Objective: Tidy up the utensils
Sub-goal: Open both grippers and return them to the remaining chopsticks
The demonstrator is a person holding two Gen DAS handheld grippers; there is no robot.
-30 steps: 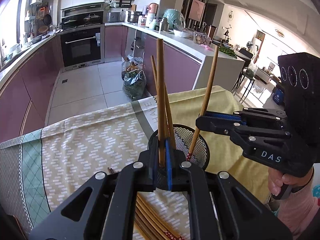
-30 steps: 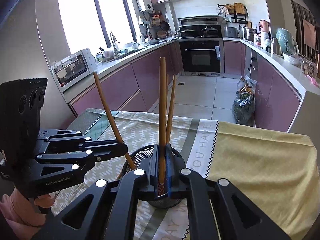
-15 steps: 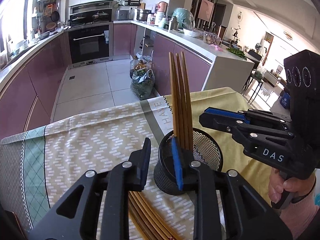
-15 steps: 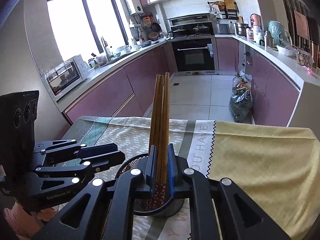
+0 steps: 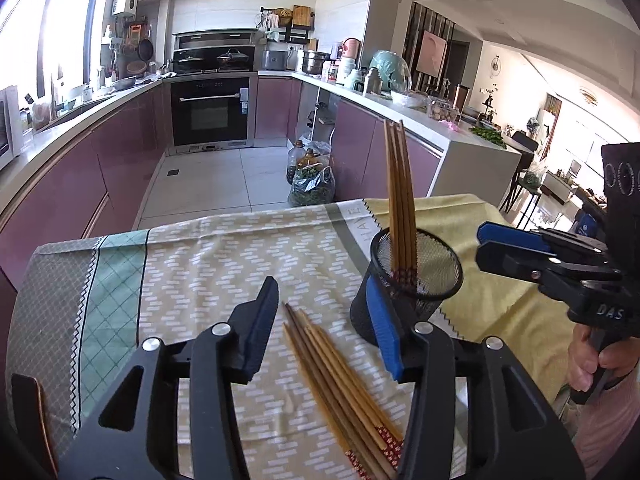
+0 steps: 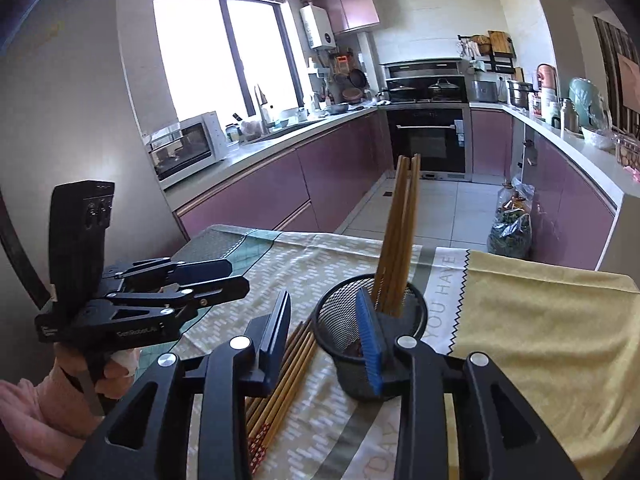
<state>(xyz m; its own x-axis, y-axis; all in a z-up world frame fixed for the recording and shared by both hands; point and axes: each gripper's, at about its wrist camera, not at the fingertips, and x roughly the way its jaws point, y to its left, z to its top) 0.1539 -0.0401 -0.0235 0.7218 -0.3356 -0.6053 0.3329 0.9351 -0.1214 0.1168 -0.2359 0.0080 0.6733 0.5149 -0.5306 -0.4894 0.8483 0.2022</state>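
Observation:
A black mesh cup (image 5: 416, 280) stands on the tablecloth with several wooden chopsticks (image 5: 399, 200) upright in it. The cup (image 6: 370, 332) and its chopsticks (image 6: 400, 236) also show in the right wrist view. More chopsticks (image 5: 340, 392) lie in a bundle on the cloth, seen too in the right wrist view (image 6: 280, 384). My left gripper (image 5: 324, 328) is open and empty above the lying bundle, left of the cup. My right gripper (image 6: 326, 332) is open and empty, its right finger in front of the cup.
The table wears a patterned cloth (image 5: 200, 264) and a yellow cloth (image 6: 540, 320). Its far edge drops to the kitchen floor. Purple cabinets and an oven (image 5: 212, 112) stand beyond. A filled bag (image 5: 312, 188) sits on the floor.
Both grippers have opened and let go of chopsticks, which now stand in the cup. Both have pulled back and down from the cup.

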